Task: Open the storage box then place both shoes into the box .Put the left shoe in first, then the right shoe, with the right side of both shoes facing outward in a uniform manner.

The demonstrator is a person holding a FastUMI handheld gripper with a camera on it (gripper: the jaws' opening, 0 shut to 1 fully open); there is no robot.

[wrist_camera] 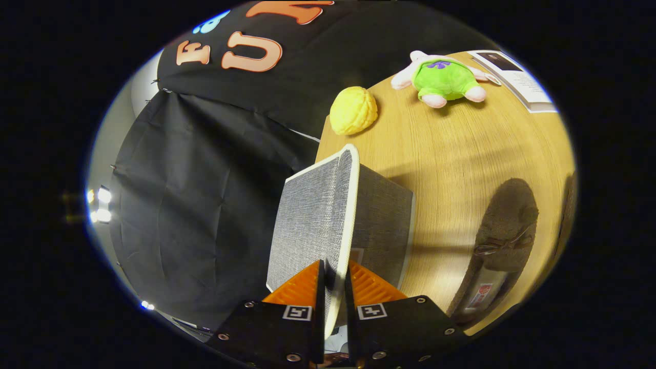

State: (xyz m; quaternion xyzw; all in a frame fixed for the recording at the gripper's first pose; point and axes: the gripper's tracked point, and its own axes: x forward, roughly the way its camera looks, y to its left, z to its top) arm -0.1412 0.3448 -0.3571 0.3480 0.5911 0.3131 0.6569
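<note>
Here we have the gripper [334,287] pinched onto the storage box's lid [320,220], both orange fingers [297,289] pressing its white-edged rim from either side. The grip sits at the lid's free edge, which we judge gives the most leverage for swinging it up off the grey storage box [382,220]; the lid stands tilted well clear of the box body, so the opening looks largely done. A dark shoe [505,230] lies on the wooden table [461,148] just to the right of the box, close by, presumably so it can go in next; whether it is the left or right shoe we cannot tell. Further back on the table rest a yellow ball [353,110], a green plush toy [443,78] and a booklet [517,77], well apart from the box.
</note>
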